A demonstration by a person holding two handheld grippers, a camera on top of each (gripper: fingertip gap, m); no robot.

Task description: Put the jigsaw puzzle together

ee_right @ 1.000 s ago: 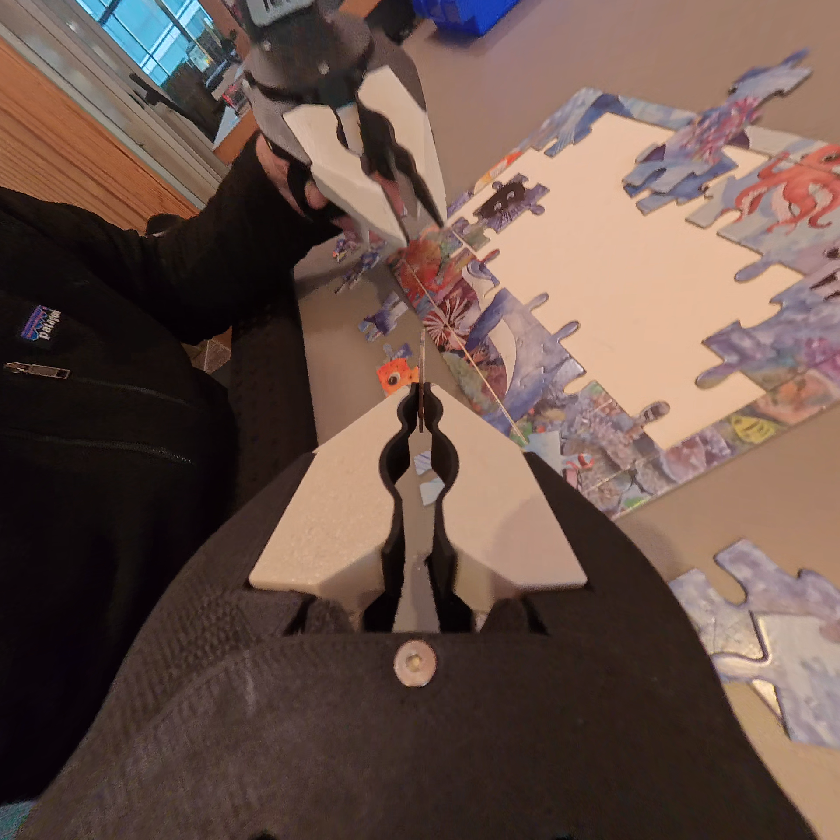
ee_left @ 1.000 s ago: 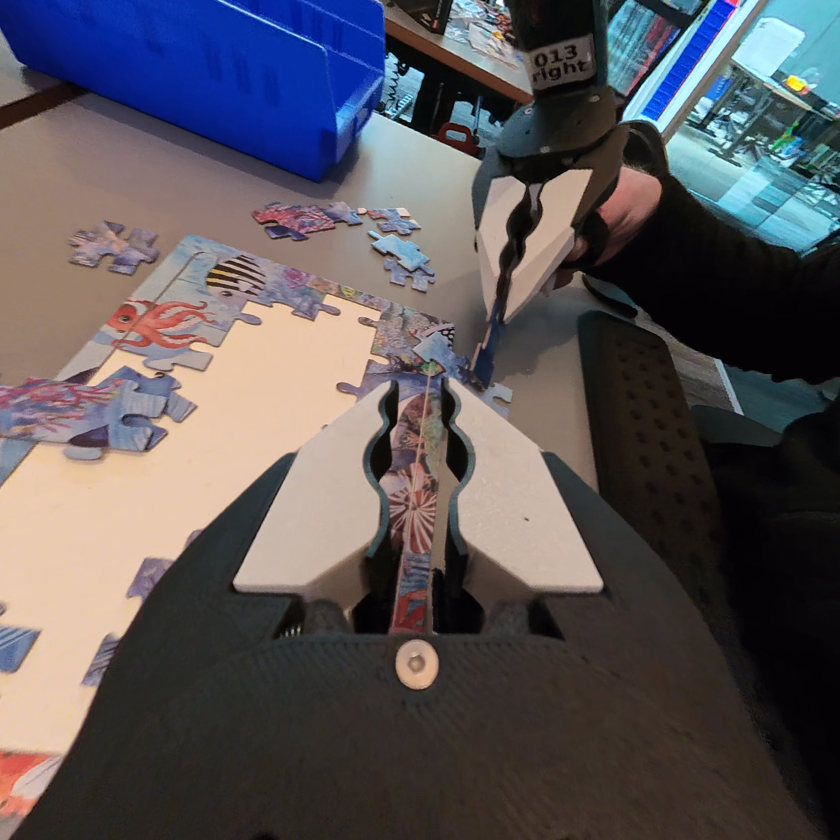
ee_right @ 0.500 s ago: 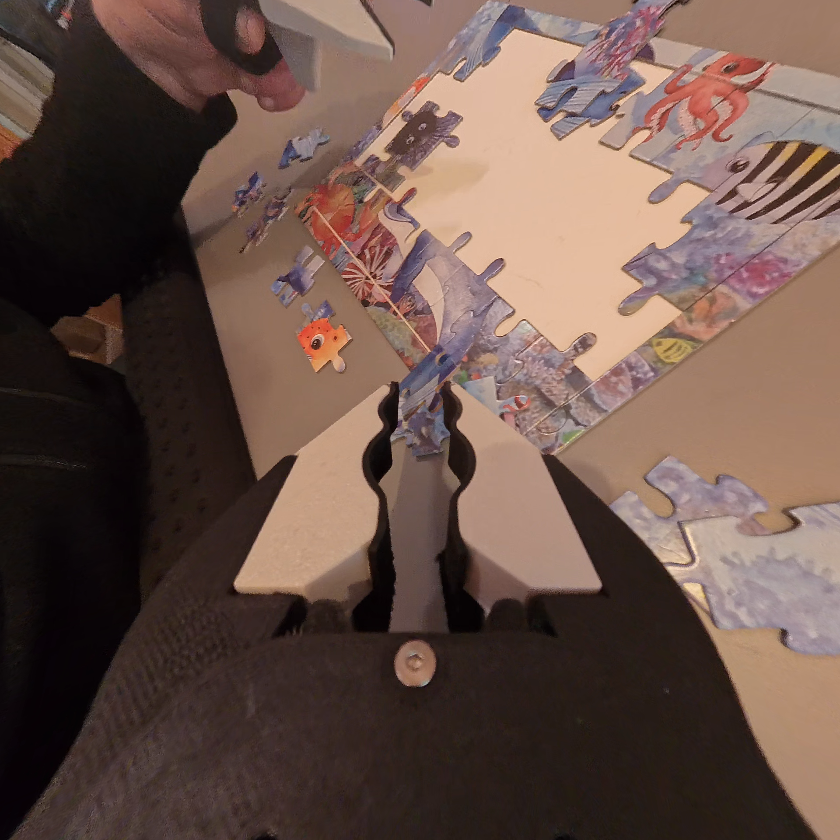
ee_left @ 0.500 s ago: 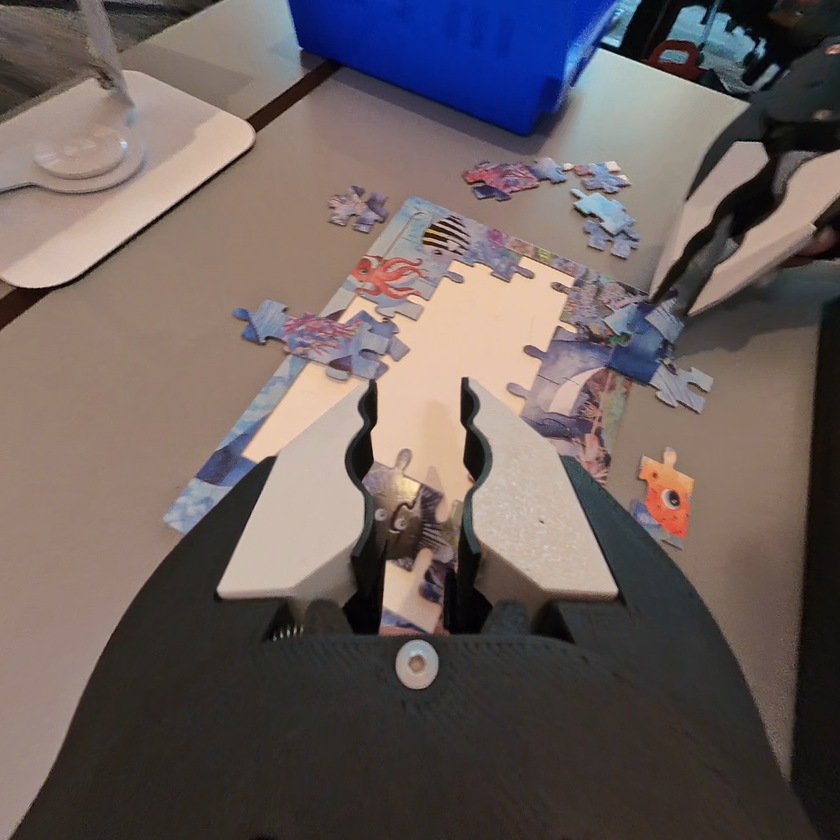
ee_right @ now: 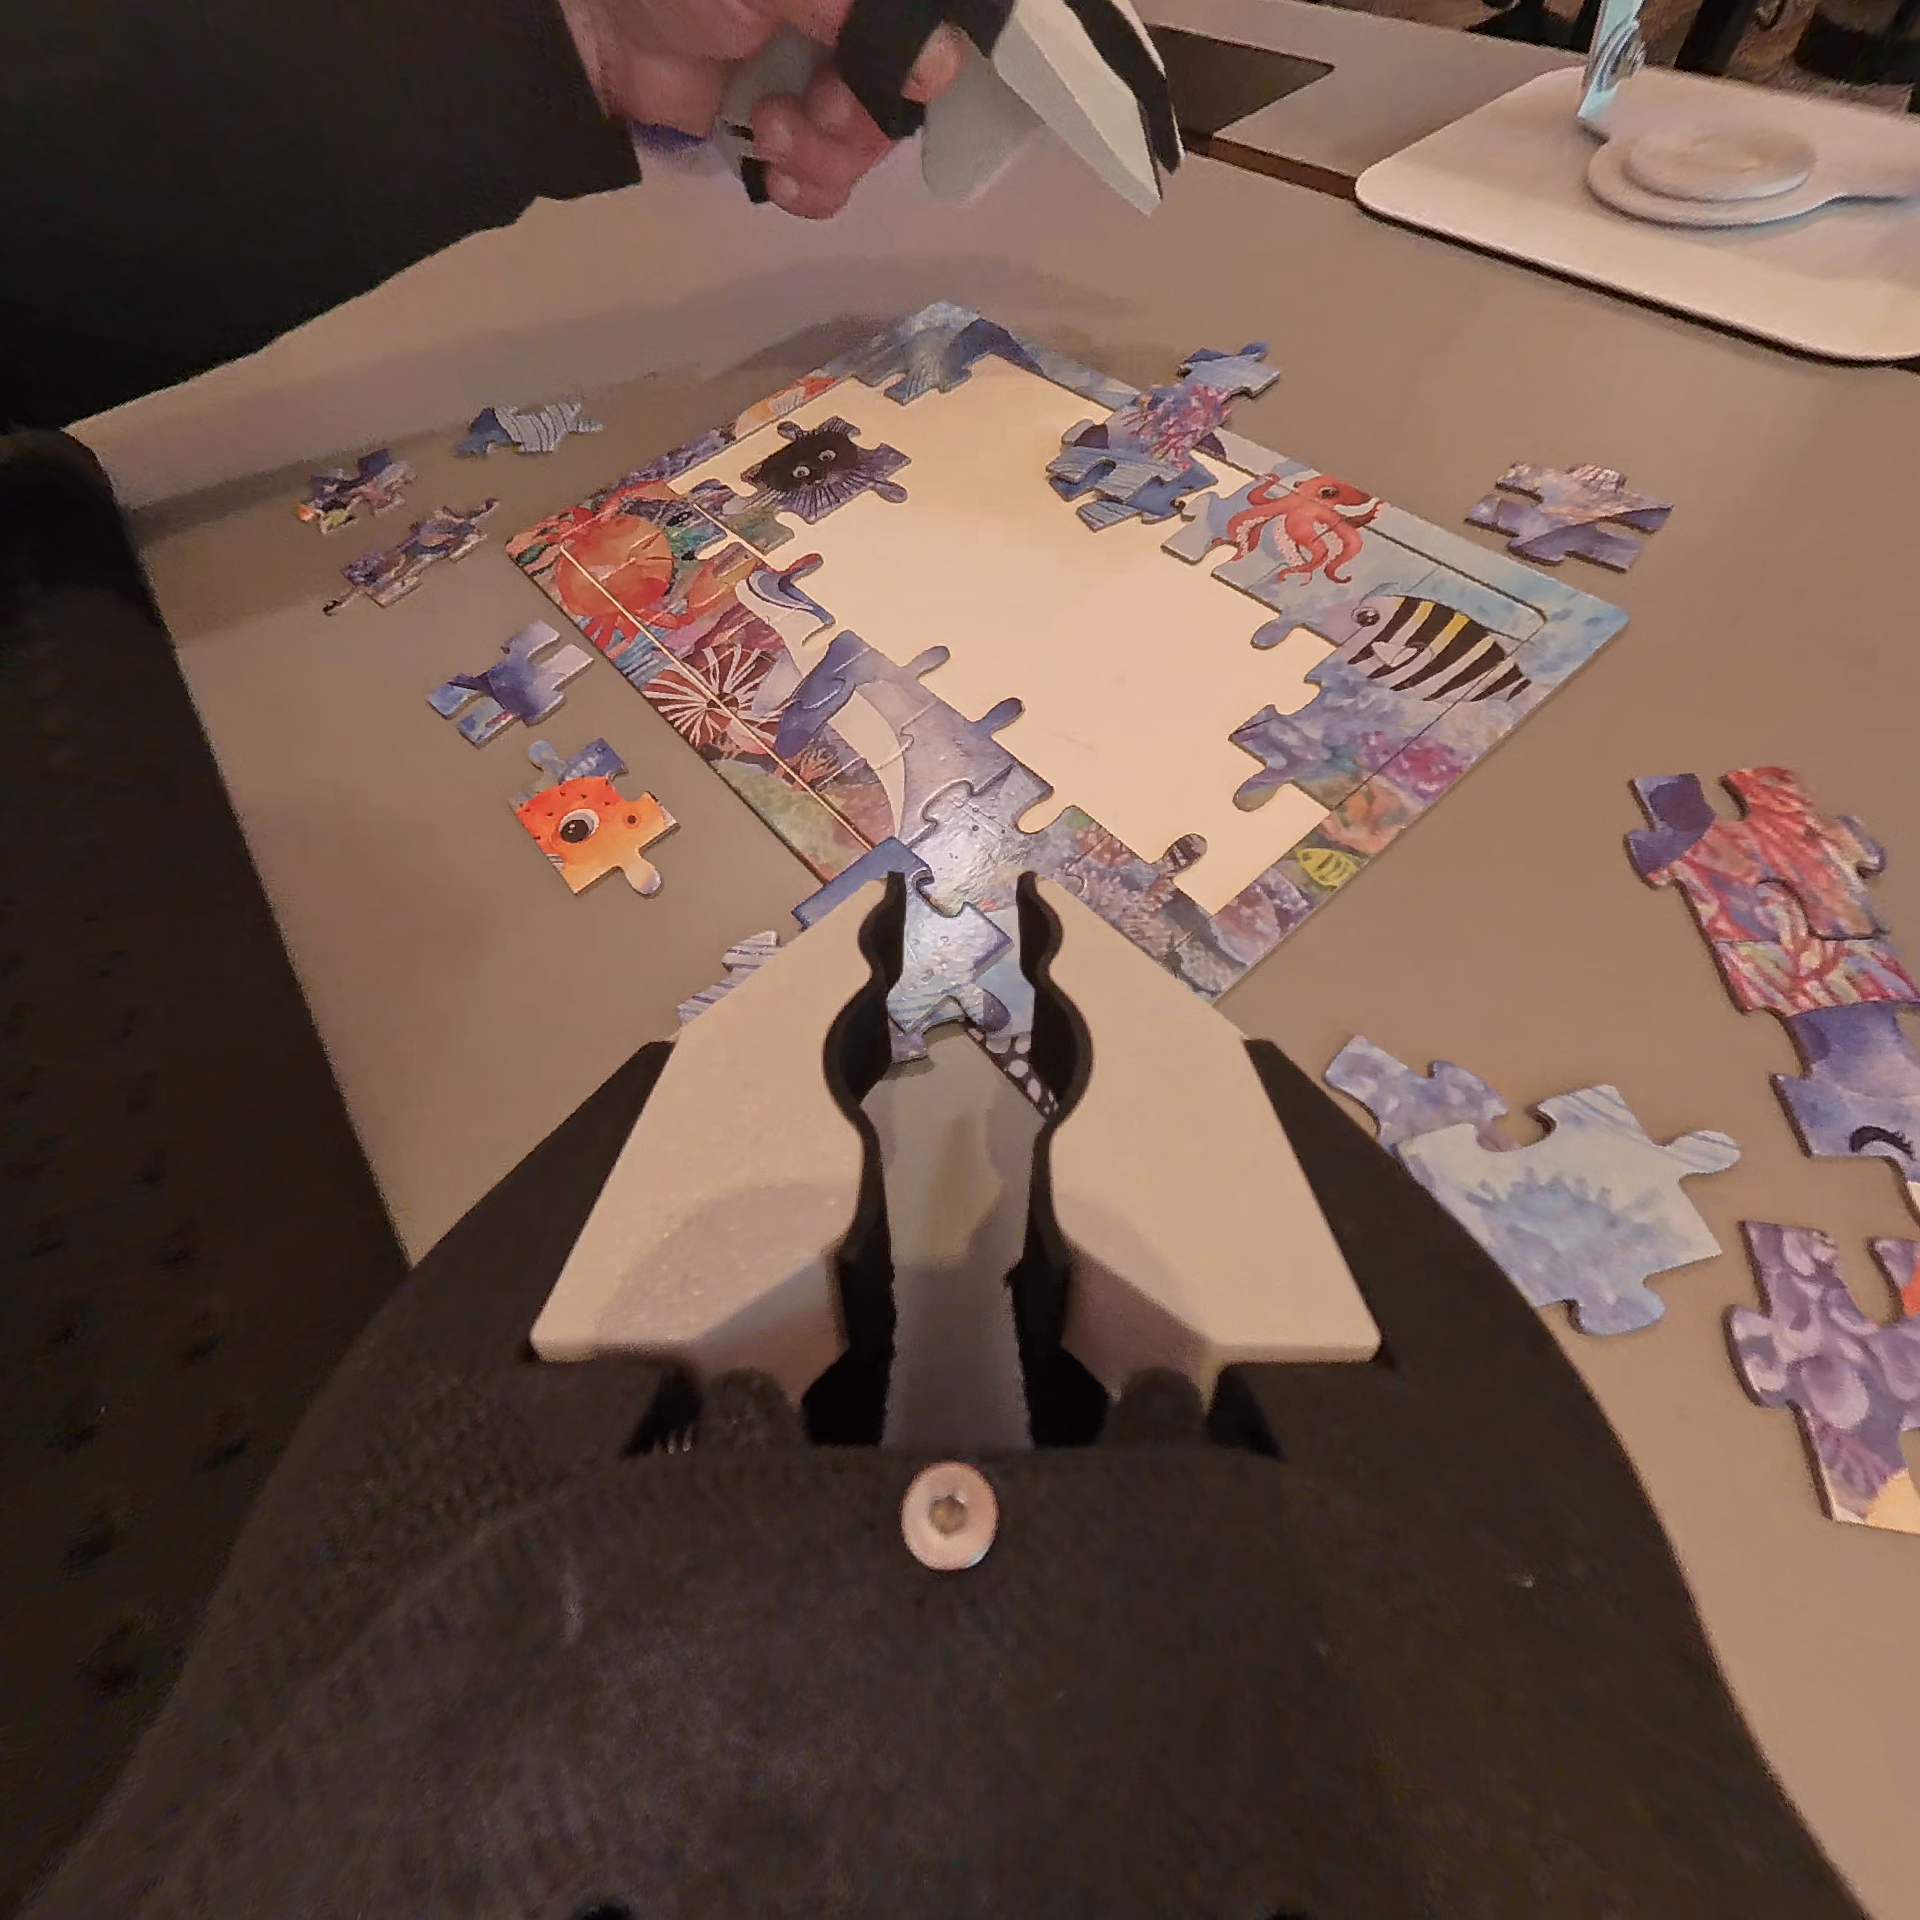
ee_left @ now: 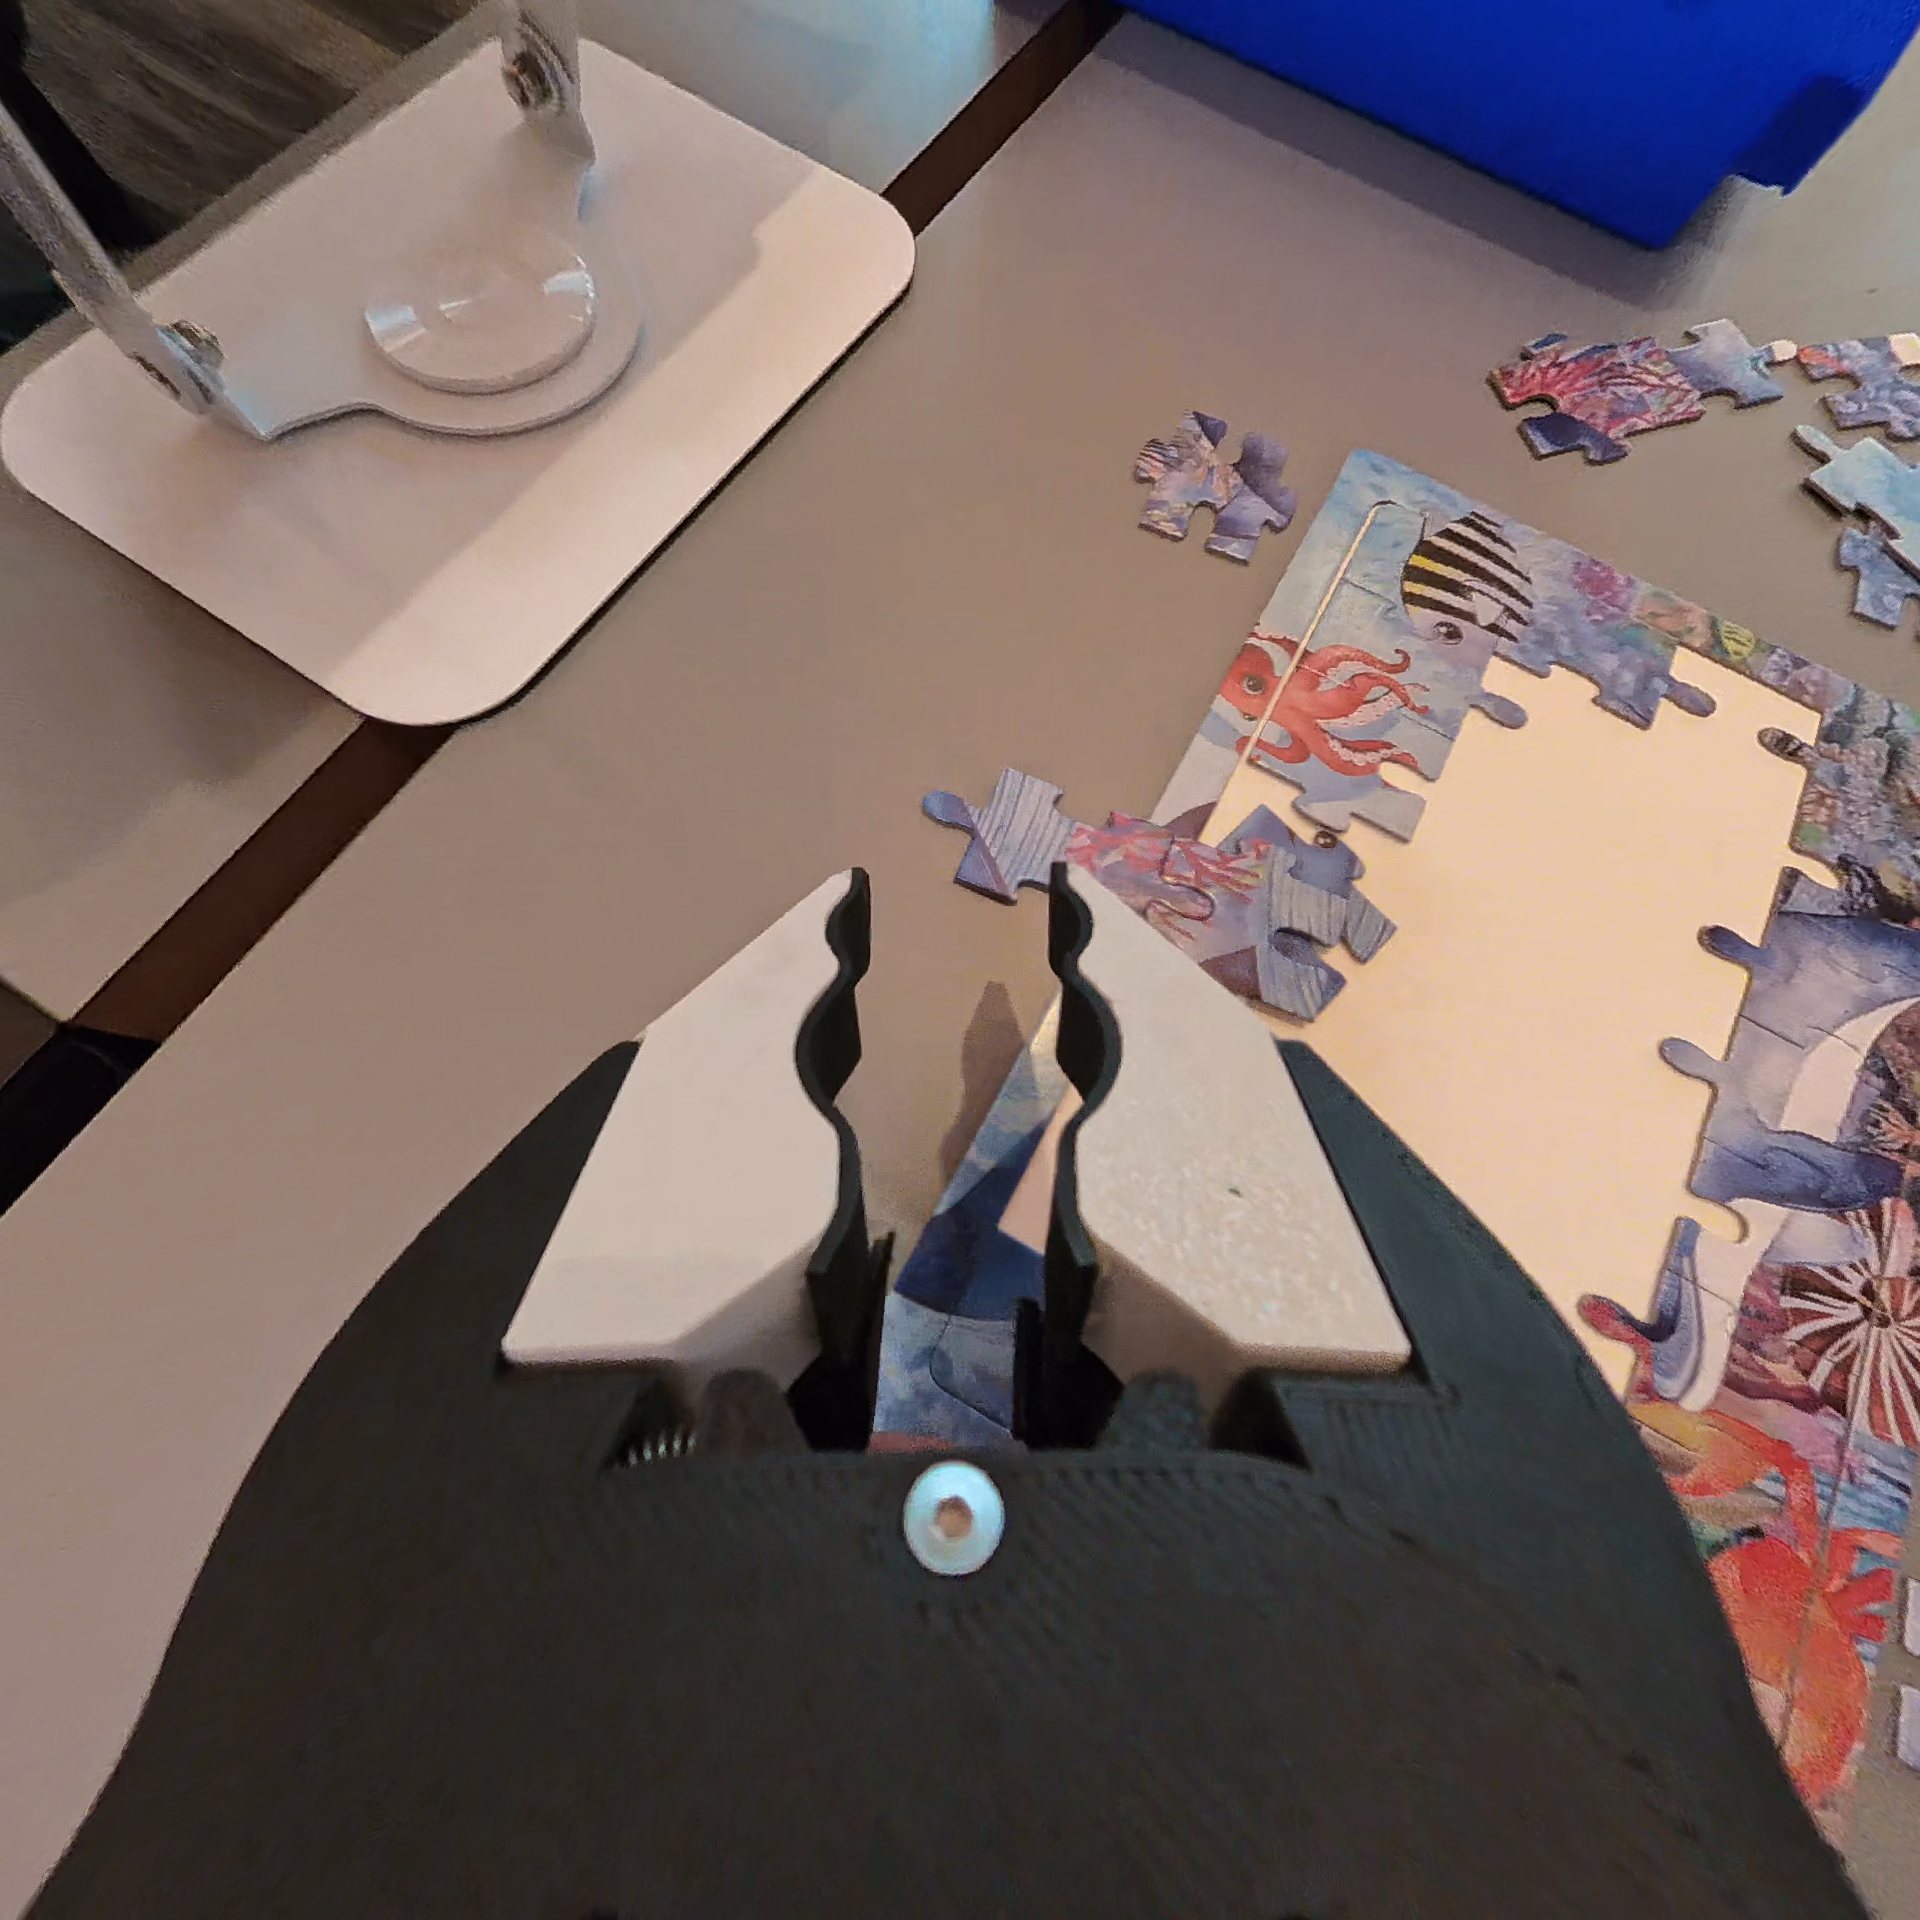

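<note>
Both sets of jaws spread, empty. Right gripper (ee_right: 956, 894) over loose piece (ee_right: 951, 961), frame centre: lower straight, pinch edge, seat into puzzle (ee_right: 1060, 613).

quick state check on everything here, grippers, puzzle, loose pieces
left gripper: open, empty, raised over the table
right gripper: open, empty, fingers low over the puzzle's near corner
jigsaw puzzle: border mostly assembled, middle bare
orange fish piece: loose, face up, beside the puzzle
coral piece cluster: joined, lying loose across the puzzle's far edge
blue bin: on the table, contents not visible
</note>
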